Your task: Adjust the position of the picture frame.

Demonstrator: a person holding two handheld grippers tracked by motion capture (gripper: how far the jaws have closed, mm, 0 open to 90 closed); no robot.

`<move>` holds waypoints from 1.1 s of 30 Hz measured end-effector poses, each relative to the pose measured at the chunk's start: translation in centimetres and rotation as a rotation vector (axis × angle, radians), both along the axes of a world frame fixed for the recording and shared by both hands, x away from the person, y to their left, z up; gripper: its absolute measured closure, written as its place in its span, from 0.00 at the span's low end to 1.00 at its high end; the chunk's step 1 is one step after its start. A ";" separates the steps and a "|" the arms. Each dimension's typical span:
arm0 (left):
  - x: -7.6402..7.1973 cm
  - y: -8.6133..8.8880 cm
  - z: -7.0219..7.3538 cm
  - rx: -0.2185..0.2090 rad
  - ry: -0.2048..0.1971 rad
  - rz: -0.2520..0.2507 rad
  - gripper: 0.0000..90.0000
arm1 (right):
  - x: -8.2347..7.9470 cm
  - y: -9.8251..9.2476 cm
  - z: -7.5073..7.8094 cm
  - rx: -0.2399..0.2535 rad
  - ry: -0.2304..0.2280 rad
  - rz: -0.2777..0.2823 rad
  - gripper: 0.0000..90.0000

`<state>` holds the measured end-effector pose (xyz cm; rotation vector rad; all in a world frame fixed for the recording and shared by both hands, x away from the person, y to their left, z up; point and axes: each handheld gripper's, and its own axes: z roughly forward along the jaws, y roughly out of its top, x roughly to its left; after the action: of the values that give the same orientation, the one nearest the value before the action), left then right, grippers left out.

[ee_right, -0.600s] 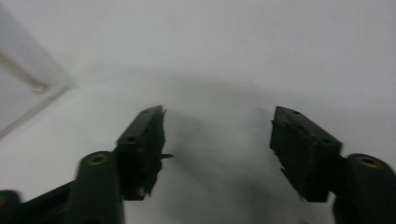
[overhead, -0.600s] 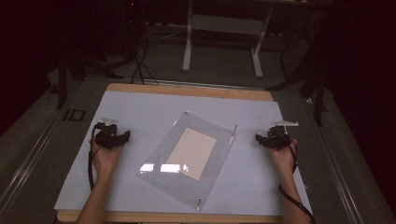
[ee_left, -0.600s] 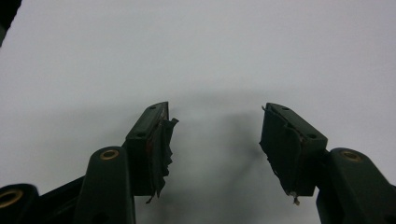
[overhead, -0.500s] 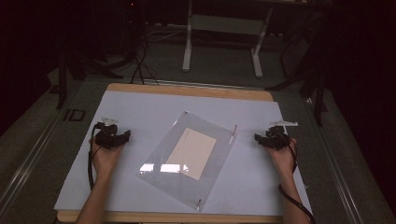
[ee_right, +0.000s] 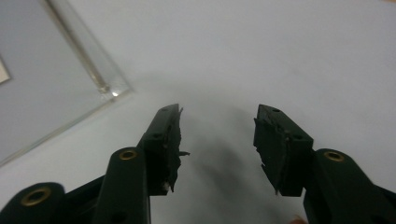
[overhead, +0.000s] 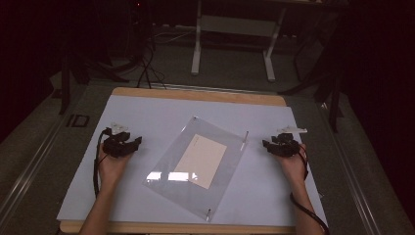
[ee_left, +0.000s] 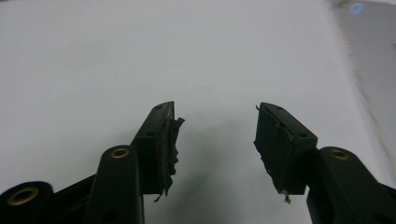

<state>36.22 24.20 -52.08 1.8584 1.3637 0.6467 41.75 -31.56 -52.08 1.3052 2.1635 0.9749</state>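
Left tool: jaws wide apart, nothing between, over white table.
Right tool: jaws wide apart, empty, near clear sleeve corner.
Sleeve: holds tan card.

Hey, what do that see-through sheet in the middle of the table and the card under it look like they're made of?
Clear sheet: probably glossy acrylic, given its bright reflections and thick transparent edge. Card: looks like matte beige paper or cardstock, flat with no glare.
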 end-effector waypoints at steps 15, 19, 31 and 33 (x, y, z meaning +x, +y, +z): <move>-0.5 -0.7 0.5 -0.007 -0.016 -0.062 0.56 | -0.3 2.1 0.6 0.036 -0.028 0.077 0.64; -0.7 -1.0 0.8 -0.010 -0.023 -0.079 0.56 | -0.5 2.9 0.7 0.029 -0.042 0.105 0.68; -1.4 -2.4 1.5 -0.012 -0.040 -0.179 0.55 | 0.2 6.0 0.8 0.035 -0.061 0.187 0.75; -1.4 -2.6 1.5 -0.013 -0.036 -0.185 0.55 | 0.6 6.4 0.7 0.040 -0.056 0.187 0.76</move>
<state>34.77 21.60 -50.61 1.9254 1.1538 0.5719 42.34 -25.19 -51.38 1.0938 2.2642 1.1182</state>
